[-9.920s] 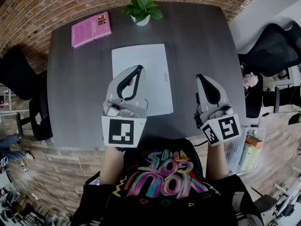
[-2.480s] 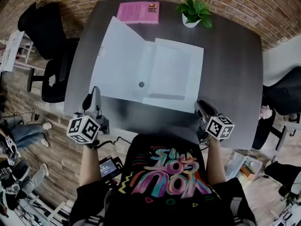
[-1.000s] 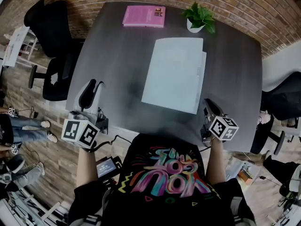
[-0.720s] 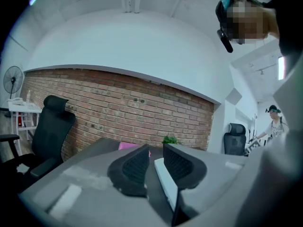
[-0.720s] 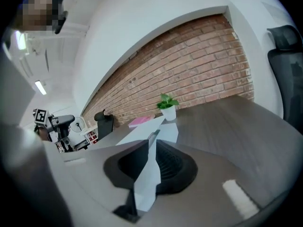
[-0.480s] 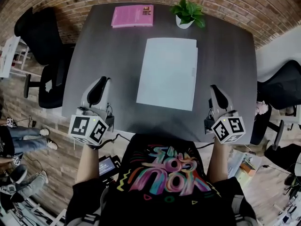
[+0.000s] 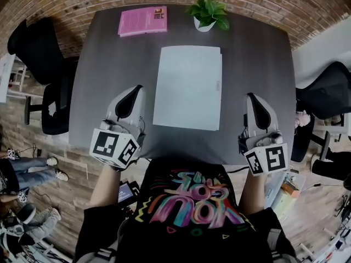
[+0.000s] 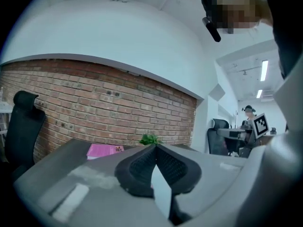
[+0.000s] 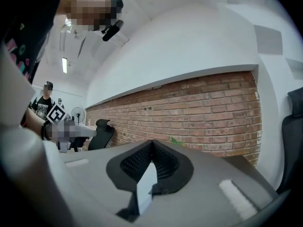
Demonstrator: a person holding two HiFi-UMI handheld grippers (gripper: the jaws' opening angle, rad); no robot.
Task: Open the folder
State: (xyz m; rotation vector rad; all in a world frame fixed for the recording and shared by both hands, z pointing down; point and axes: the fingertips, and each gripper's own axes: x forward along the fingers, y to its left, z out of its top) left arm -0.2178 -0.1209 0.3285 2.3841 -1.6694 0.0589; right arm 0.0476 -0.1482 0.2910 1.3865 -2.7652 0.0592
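A white folder (image 7: 187, 86) lies flat and closed in the middle of the dark table (image 7: 98, 70). My left gripper (image 7: 136, 89) hovers over the table just left of the folder's near left corner, apart from it. Its jaws are closing fully, the pads meeting on nothing, as the left gripper view (image 8: 155, 146) shows. My right gripper (image 7: 254, 96) is held to the right of the folder near the table's front right edge, also apart from it. Its jaws are likewise closing together, empty, in the right gripper view (image 9: 152, 141). Both point level toward the brick wall.
A pink book (image 7: 142, 21) lies at the table's far left and a small potted plant (image 7: 207, 12) stands at the far middle. Black office chairs stand to the left (image 7: 38, 53) and right (image 7: 323, 92) of the table. A brick wall runs behind.
The left gripper has moved right, closer to the folder. The right gripper has risen and rolled upright. Both sets of jaws have closed. The folder, open earlier, lies closed.
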